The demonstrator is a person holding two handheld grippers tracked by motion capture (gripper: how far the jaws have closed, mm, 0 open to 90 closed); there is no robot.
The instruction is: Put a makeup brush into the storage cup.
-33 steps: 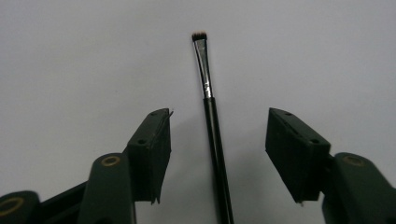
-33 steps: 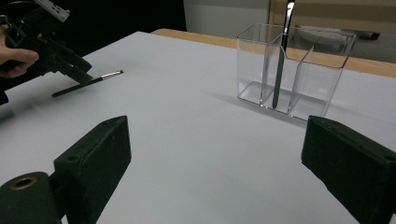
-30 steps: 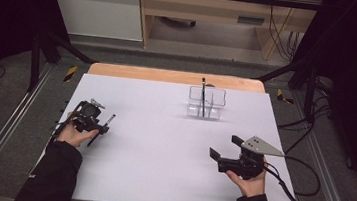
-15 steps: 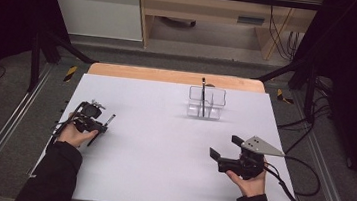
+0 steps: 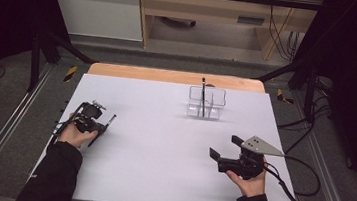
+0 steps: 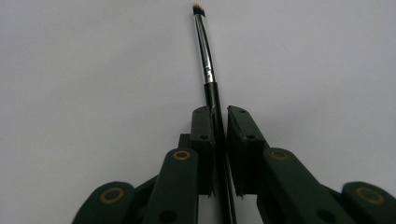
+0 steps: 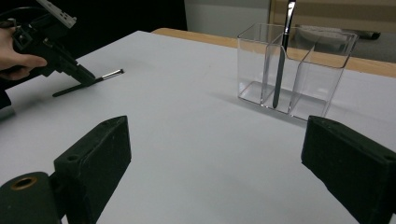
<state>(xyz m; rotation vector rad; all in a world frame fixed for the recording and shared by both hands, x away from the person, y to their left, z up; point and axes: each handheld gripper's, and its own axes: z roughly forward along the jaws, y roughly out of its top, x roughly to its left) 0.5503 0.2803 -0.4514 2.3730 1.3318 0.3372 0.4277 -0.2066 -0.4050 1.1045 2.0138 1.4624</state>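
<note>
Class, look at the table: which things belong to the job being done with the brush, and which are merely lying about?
Part of the job:
- makeup brush, clamped in the left gripper, whose jaws have just been closing
- clear organiser, holding another brush
- right gripper, open, waiting

Just lying about:
- yellow-black tape marks on the floor
- cables behind the table

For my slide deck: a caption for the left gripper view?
Left gripper, jaws just closed on a slim makeup brush lying on the white table.
</note>
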